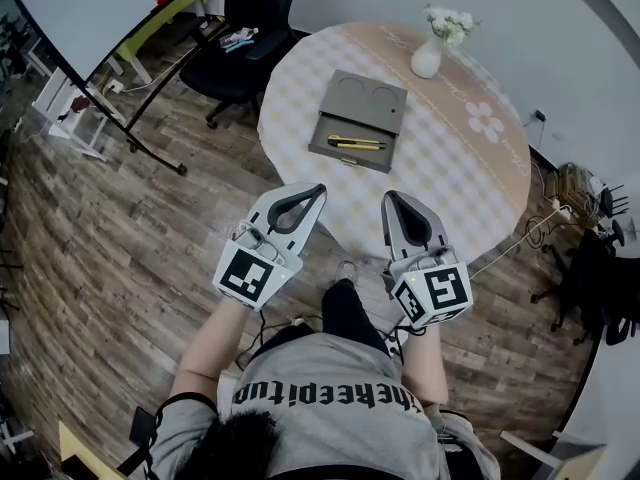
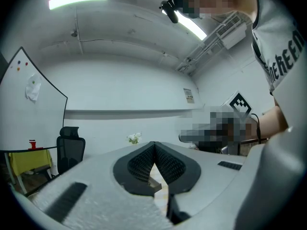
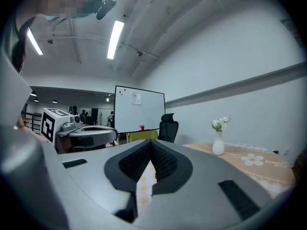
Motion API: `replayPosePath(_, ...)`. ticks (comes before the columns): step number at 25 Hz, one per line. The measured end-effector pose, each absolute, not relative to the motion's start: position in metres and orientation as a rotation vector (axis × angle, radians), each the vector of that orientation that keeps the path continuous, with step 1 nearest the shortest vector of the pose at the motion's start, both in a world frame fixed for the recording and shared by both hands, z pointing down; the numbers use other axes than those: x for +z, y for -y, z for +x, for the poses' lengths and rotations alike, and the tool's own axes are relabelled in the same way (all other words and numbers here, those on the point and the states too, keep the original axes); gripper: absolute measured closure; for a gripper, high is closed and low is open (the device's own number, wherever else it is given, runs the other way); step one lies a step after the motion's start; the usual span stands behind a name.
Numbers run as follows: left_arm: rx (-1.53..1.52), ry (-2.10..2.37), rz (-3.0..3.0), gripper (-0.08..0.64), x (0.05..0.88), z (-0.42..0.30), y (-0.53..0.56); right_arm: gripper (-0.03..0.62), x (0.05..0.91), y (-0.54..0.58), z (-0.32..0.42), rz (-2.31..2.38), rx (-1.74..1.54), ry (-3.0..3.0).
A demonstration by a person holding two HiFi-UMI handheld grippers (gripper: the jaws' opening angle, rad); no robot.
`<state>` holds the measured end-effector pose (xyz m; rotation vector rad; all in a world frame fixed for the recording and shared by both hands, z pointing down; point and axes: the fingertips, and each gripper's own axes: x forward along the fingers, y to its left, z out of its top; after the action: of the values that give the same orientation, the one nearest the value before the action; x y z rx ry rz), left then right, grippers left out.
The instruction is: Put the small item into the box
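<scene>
My left gripper point(image 1: 303, 194) has its fingers together on nothing, short of the tabletop point(image 1: 470, 178). The yellow small item point(image 1: 356, 144) lies in the near half of the open box point(image 1: 365, 98). My right gripper point(image 1: 396, 200) is likewise closed and empty. Reaching in carelessly could shove the box or topple the vase point(image 1: 427, 58).

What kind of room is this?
Probably an office or meeting room. There is a big whiteboard on a stand, a black office chair, and a round table with a vase of flowers.
</scene>
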<state>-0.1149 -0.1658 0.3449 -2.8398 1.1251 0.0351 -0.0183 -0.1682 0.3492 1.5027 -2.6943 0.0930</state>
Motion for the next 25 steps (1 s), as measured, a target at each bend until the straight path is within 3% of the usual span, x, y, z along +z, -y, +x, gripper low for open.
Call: replayPosePath(25, 0.138, -1.109, -2.772, 0.545, 0.332, -0.155, 0.094, 0.586, 0.325, 0.081, -0.030, 1.639, -0.027, 2.626)
